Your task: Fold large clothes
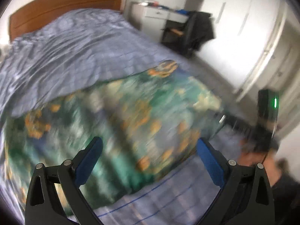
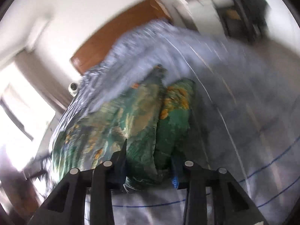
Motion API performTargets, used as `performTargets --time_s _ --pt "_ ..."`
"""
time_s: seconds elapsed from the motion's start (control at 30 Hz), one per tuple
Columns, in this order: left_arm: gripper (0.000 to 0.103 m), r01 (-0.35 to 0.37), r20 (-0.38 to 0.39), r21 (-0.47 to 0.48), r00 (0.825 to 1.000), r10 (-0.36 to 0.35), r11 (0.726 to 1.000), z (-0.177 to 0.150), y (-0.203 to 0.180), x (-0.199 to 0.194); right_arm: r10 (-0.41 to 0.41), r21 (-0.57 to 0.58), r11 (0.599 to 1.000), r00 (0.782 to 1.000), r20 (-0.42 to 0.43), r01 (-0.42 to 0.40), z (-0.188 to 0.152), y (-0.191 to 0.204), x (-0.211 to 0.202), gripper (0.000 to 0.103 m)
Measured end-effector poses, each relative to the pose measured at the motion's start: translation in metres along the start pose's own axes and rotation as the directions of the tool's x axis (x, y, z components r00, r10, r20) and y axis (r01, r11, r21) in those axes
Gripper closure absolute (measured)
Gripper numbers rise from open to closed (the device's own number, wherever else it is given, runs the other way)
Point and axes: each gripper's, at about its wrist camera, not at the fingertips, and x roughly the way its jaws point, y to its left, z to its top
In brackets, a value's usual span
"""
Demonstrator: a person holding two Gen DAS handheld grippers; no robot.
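My left claw (image 1: 150, 161) hangs spread and empty above the green, orange-patterned garment (image 1: 116, 116), which lies on the bed (image 1: 168, 202) partly under a blue quilt (image 1: 65, 52). My right claw (image 2: 149, 168) pinches a bunched edge of that garment. I judge a fold is under way; next I must carry this edge across and lay it flat.

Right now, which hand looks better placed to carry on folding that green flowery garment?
The right, probably. The right gripper already has the green garment bunched between its fingers, while the left gripper hangs open above the cloth, gripping nothing.
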Motion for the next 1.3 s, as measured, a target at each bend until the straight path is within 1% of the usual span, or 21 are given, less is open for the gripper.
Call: performTargets --time_s 0.07,0.13,0.17,0.27,0.33,0.37,0.4,0.43,0.47,0.5,0.57,0.6,0.7,0.8,0.83,0.9,0.97,1.0,1.03,1.13,1.3 --pt "0.003 0.102 -0.034 0.024 0.994 -0.101 0.995 0.025 -0.014 -0.008 0.026 -0.138 0.99 0.998 0.063 -0.017 0.002 0.042 -0.02 0.068" --pt "0.003 0.155 -0.054 0.048 0.987 -0.153 0.987 0.045 -0.026 -0.016 0.058 -0.268 0.963 0.993 0.101 -0.029 0.001 0.084 -0.033 0.068" --pt "0.003 0.153 -0.054 0.054 0.987 -0.15 0.987 0.052 -0.029 -0.019 0.072 -0.327 0.945 0.991 0.112 -0.032 -0.002 0.104 -0.037 0.068" --pt "0.003 0.1 -0.083 0.082 0.992 -0.093 0.992 0.065 -0.035 -0.026 0.108 -0.491 0.871 0.986 0.128 -0.032 -0.015 0.16 -0.047 0.069" --pt "0.003 0.012 -0.101 0.111 0.995 -0.001 0.994 0.063 -0.034 -0.027 0.125 -0.593 0.805 0.983 0.134 -0.022 -0.031 0.194 -0.048 0.069" --pt "0.003 -0.06 -0.111 0.131 0.991 0.075 0.99 0.057 -0.032 -0.027 0.127 -0.626 0.779 0.982 0.138 -0.013 -0.037 0.204 -0.048 0.069" --pt "0.004 -0.097 -0.118 0.14 0.987 0.113 0.985 0.052 -0.03 -0.026 0.128 -0.667 0.745 0.982 0.142 0.0 -0.045 0.217 -0.046 0.069" --pt "0.014 -0.134 -0.123 0.147 0.981 0.153 0.98 0.047 -0.027 -0.025 0.135 -0.7 0.714 0.981 0.138 0.001 -0.054 0.23 -0.045 0.069" --pt "0.046 -0.18 -0.13 0.146 0.971 0.199 0.973 0.041 -0.021 -0.024 0.141 -0.721 0.693 0.981 0.134 -0.001 -0.062 0.238 -0.044 0.069" --pt "0.059 -0.206 -0.138 0.129 0.965 0.223 0.97 0.037 -0.015 -0.022 0.144 -0.737 0.675 0.981 0.133 0.001 -0.068 0.242 -0.045 0.069" --pt "0.073 -0.166 -0.14 0.056 0.975 0.173 0.984 0.03 0.002 -0.028 0.145 -0.763 0.646 0.981 0.126 0.003 -0.075 0.248 -0.041 0.069" --pt "0.074 -0.158 -0.131 0.046 0.978 0.163 0.986 0.028 0.007 -0.032 0.148 -0.763 0.646 0.982 0.116 -0.007 -0.075 0.249 -0.038 0.069" --pt "0.078 -0.169 -0.1 0.036 0.98 0.171 0.985 0.022 0.032 -0.045 0.208 -0.722 0.685 0.976 0.07 -0.095 -0.071 0.243 -0.047 0.062" --pt "0.078 -0.226 -0.081 -0.015 0.971 0.224 0.974 0.016 0.081 -0.058 0.344 -0.645 0.713 0.939 -0.018 -0.274 -0.053 0.237 -0.068 0.039" --pt "0.078 -0.245 -0.077 -0.047 0.967 0.241 0.968 0.012 0.102 -0.062 0.365 -0.618 0.728 0.931 -0.018 -0.297 -0.046 0.232 -0.072 0.038" --pt "0.078 -0.289 -0.076 -0.104 0.956 0.282 0.952 -0.001 0.141 -0.072 0.347 -0.595 0.749 0.938 -0.023 -0.292 -0.035 0.225 -0.067 0.038" --pt "0.078 -0.313 -0.086 -0.167 0.949 0.302 0.935 -0.02 0.178 -0.077 0.288 -0.593 0.763 0.957 -0.046 -0.258 -0.027 0.221 -0.049 0.044" --pt "0.078 -0.314 -0.09 -0.194 0.949 0.302 0.929 -0.029 0.191 -0.08 0.27 -0.593 0.763 0.96 -0.071 -0.259 -0.025 0.22 -0.038 0.062" --pt "0.078 -0.319 -0.092 -0.219 0.948 0.306 0.922 -0.037 0.203 -0.081 0.25 -0.593 0.762 0.963 -0.102 -0.261 -0.025 0.223 -0.024 0.074" --pt "0.078 -0.319 -0.098 -0.285 0.948 0.303 0.904 -0.057 0.227 -0.084 0.2 -0.598 0.752 0.96 -0.196 -0.278 -0.03 0.234 0.023 0.075" --pt "0.078 -0.298 -0.089 -0.354 0.954 0.286 0.886 -0.085 0.267 -0.087 0.182 -0.593 0.746 0.949 -0.257 -0.304 -0.043 0.261 0.074 0.075"
